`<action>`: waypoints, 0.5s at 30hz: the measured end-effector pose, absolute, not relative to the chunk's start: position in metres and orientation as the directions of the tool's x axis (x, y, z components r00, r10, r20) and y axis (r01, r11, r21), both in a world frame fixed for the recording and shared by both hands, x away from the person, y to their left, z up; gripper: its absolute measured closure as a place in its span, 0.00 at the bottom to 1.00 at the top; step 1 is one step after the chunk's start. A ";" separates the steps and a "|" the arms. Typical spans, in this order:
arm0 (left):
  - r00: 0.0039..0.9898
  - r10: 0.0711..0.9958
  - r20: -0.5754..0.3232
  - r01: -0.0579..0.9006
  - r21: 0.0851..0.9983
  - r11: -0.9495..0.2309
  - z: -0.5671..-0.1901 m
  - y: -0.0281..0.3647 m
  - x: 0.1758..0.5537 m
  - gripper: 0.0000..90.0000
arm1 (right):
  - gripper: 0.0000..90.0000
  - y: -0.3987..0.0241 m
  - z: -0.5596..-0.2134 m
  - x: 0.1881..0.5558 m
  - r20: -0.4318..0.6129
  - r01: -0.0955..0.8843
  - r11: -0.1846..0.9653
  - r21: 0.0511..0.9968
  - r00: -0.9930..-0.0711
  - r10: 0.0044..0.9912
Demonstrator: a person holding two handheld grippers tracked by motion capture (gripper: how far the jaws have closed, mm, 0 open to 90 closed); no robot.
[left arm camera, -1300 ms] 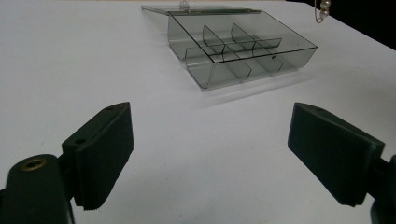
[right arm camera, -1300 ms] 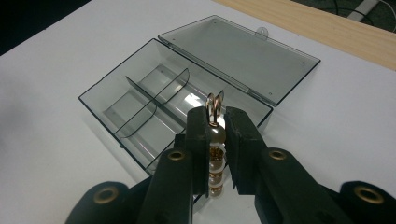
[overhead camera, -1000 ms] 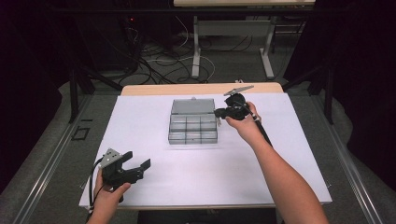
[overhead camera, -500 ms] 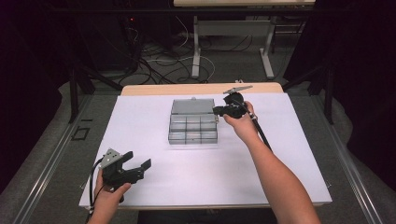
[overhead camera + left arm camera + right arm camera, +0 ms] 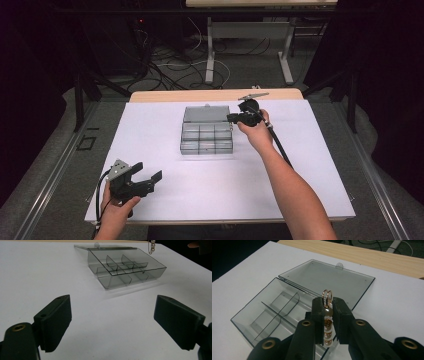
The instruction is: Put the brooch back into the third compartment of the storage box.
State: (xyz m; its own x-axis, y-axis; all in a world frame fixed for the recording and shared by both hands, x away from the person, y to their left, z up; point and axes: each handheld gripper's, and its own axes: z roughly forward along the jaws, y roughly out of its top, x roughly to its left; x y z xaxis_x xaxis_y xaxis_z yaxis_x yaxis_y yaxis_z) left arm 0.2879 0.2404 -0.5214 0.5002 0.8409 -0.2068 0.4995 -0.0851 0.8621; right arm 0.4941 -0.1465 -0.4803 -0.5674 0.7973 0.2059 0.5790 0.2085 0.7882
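Observation:
A clear grey compartment box [image 5: 206,138] lies open mid-table, its lid [image 5: 206,114] flat behind it. My right gripper [image 5: 232,118] hovers at the box's right far corner, shut on a gold pin strung with pearl beads [image 5: 327,323]; the pin's ring [image 5: 327,295] sticks out above the jaws. In the right gripper view the box [image 5: 274,312] and lid [image 5: 329,277] lie just beyond the gripper [image 5: 328,308]. My left gripper [image 5: 148,171] rests open near the table's front left, with nothing between its pads [image 5: 56,322]. The left gripper view shows the box [image 5: 125,270] and the pin [image 5: 151,246].
The white sheet [image 5: 150,130] covers most of the table, with a wooden strip [image 5: 215,95] showing along the far edge. Beyond the table stand metal legs and loose cables [image 5: 170,70] on the floor.
My right gripper has edged slightly left toward the box with the pin still held. The left gripper has not moved.

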 end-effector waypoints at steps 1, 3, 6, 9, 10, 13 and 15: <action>0.500 0.841 -0.207 0.499 0.863 -0.085 -0.521 0.240 0.288 0.16 | 0.89 -0.146 -0.480 0.494 0.209 0.587 0.211 0.781 -0.566 0.798; 0.502 0.840 -0.206 0.498 0.863 -0.086 -0.521 0.240 0.288 0.16 | 0.89 -0.145 -0.483 0.495 0.199 0.576 0.216 0.789 -0.572 0.796; 0.503 0.839 -0.206 0.497 0.863 -0.086 -0.521 0.240 0.288 0.16 | 0.89 -0.142 -0.486 0.495 0.196 0.581 0.217 0.784 -0.564 0.802; 0.502 0.840 -0.207 0.498 0.863 -0.085 -0.522 0.241 0.288 0.16 | 0.89 -0.140 -0.489 0.496 0.188 0.580 0.226 0.783 -0.567 0.802; 0.502 0.840 -0.207 0.498 0.863 -0.085 -0.522 0.241 0.288 0.16 | 0.89 -0.140 -0.490 0.497 0.173 0.571 0.240 0.785 -0.574 0.801; 0.502 0.840 -0.207 0.498 0.863 -0.085 -0.522 0.241 0.288 0.16 | 0.89 -0.138 -0.491 0.497 0.160 0.567 0.254 0.783 -0.579 0.800; 0.503 0.839 -0.207 0.498 0.863 -0.085 -0.521 0.241 0.288 0.16 | 0.89 -0.137 -0.493 0.497 0.158 0.568 0.254 0.783 -0.577 0.802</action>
